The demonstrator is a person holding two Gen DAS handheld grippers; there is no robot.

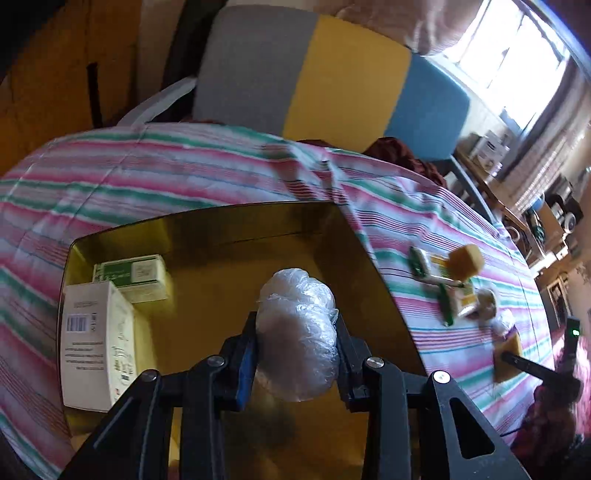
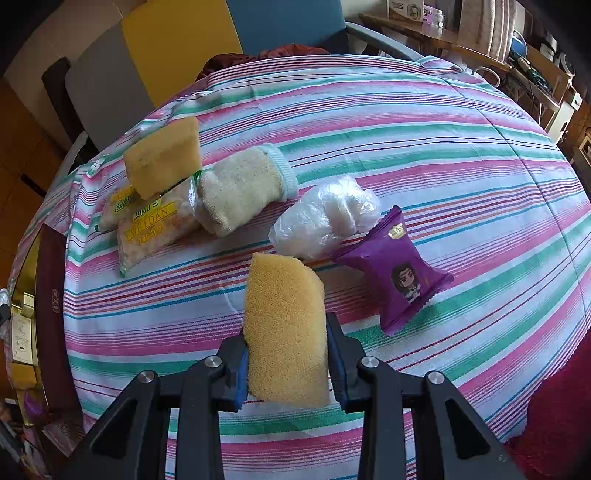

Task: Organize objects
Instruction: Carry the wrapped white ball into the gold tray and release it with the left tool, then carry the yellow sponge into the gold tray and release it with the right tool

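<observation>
Behind the striped bedcover (image 2: 406, 147), a panel in three colour blocks: grey (image 1: 255, 70), yellow (image 1: 347, 81) and blue (image 1: 424, 107), running left to right across the top of the left wrist view. Same panel at upper left in the right wrist view. Bright window (image 1: 517, 55) in the upper right corner of the left wrist view, washed out by daylight. Dark red cloth (image 2: 266, 53) bunched at the far edge of the bedcover, top centre. Cluttered wooden shelf (image 2: 436, 33) along the upper right, contents too small to tell. Red rug (image 2: 554, 413) at lower right. Orange-brown wooden surface (image 1: 55, 74) at upper left.
</observation>
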